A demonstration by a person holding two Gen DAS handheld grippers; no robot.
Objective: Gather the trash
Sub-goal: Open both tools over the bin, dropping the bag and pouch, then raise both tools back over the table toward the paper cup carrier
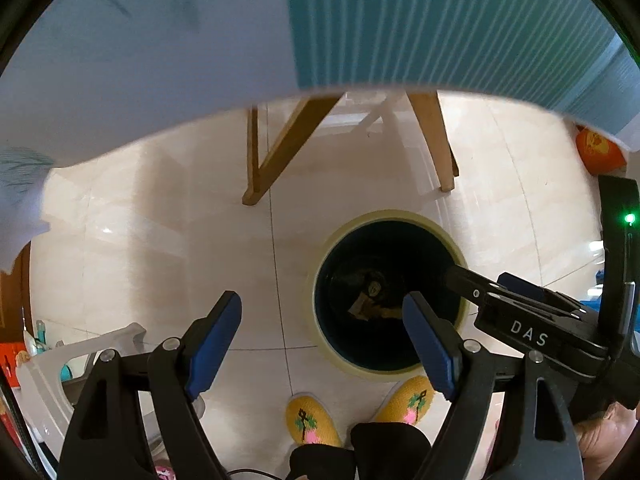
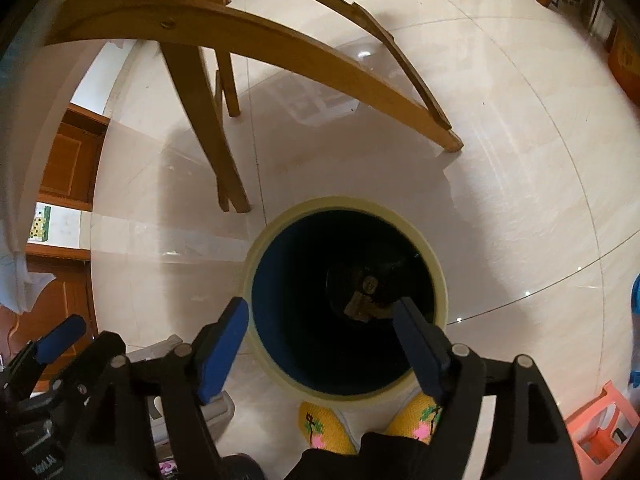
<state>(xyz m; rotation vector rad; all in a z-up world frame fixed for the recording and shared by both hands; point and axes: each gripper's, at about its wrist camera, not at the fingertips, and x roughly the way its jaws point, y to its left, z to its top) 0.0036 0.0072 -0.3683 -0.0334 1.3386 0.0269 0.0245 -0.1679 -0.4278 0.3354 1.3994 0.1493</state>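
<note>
Cream-rimmed trash bin [image 2: 256,256] on floor, directly below both claws, dark liner inside. Scraps of trash [image 2: 360,306] already at bin bottom: brownish crumpled bits plus small round piece, details dim. Left claw [image 1: 322,338] wide, nothing between pads. Right claw [image 2: 320,340] wide, empty too. Drop looks done; any remaining litter not visible here.

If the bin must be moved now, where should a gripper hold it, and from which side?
Grip the pale rim of the bin, one finger inside and one outside, coming from straight above. It stands upright with an open round mouth, too wide to span; the rim is the only thin edge.
</note>
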